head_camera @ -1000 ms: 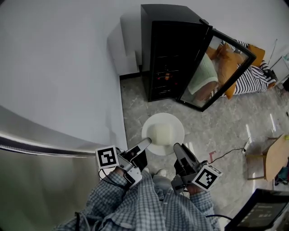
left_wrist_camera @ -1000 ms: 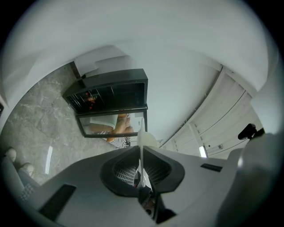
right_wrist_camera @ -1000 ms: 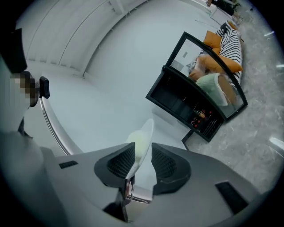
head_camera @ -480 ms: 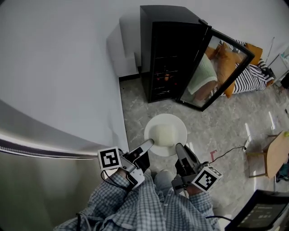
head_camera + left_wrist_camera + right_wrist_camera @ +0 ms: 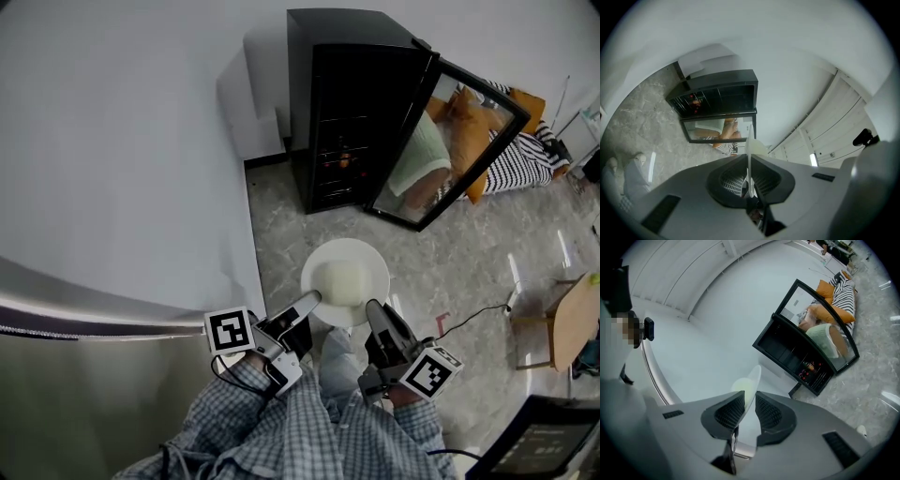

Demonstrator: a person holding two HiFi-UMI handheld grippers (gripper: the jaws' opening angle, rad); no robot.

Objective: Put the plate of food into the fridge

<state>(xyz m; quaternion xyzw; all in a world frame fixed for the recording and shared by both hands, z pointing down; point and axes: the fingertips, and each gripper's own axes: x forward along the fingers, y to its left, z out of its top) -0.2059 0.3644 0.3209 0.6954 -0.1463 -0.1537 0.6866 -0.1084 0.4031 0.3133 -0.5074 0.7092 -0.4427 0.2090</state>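
A round white plate [image 5: 345, 280] with a pale slab of food [image 5: 342, 278] on it hangs level above the floor, carried between both grippers. My left gripper [image 5: 314, 300] is shut on the plate's near left rim [image 5: 749, 159]. My right gripper [image 5: 373, 307] is shut on its near right rim [image 5: 751, 385]. A black fridge [image 5: 352, 103] stands ahead against the wall, its glass door [image 5: 452, 141] swung open to the right. Dark shelves with small items show inside [image 5: 715, 96].
A white wall [image 5: 122, 141] runs along the left, with a curved metal counter edge [image 5: 94, 319] near me. Grey marble floor [image 5: 459, 253] lies between me and the fridge. A wooden stool [image 5: 570, 323] and a cable [image 5: 469, 314] are at the right.
The plate and both grippers have shifted slightly right and forward toward the fridge. Both grips are unchanged.
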